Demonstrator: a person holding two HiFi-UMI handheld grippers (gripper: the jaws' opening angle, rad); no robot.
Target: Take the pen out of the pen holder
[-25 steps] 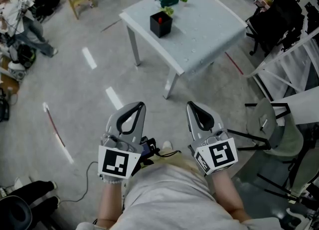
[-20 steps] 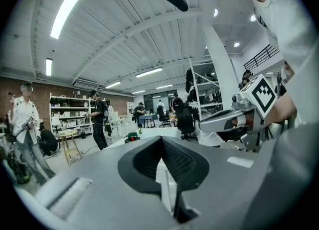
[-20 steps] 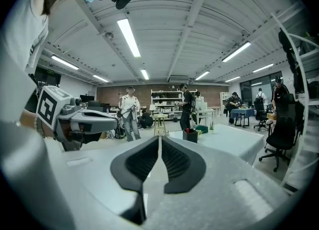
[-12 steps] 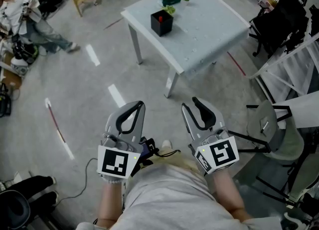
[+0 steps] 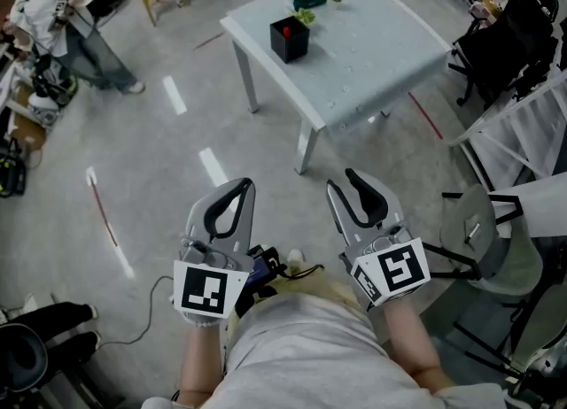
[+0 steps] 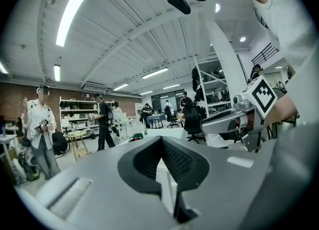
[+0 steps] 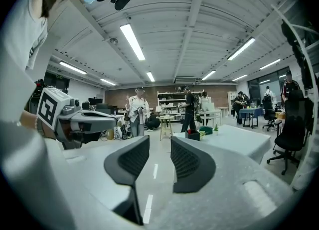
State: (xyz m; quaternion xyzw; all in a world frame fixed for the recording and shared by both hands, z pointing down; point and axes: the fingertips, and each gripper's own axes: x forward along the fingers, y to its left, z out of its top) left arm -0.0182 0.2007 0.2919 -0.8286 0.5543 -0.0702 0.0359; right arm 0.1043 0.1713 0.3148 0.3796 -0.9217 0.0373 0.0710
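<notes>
Head view, looking down: a white counter (image 5: 372,44) stands well apart from two hand-held claws over a grey floor (image 5: 159,159). On the counter sits a black pen holder (image 5: 288,43), and the pen (image 5: 286,32) shows as a red tip inside it. The left claw (image 5: 245,186) is pressed together at its tips. The right claw (image 5: 342,182) is spread and empty, its jaws having just been opening.

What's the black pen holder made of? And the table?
The pen holder looks like matte black plastic, though it is too small to be sure. The table top is pale, smooth and faintly shiny, probably laminate or painted board; its white legs look like metal.
</notes>
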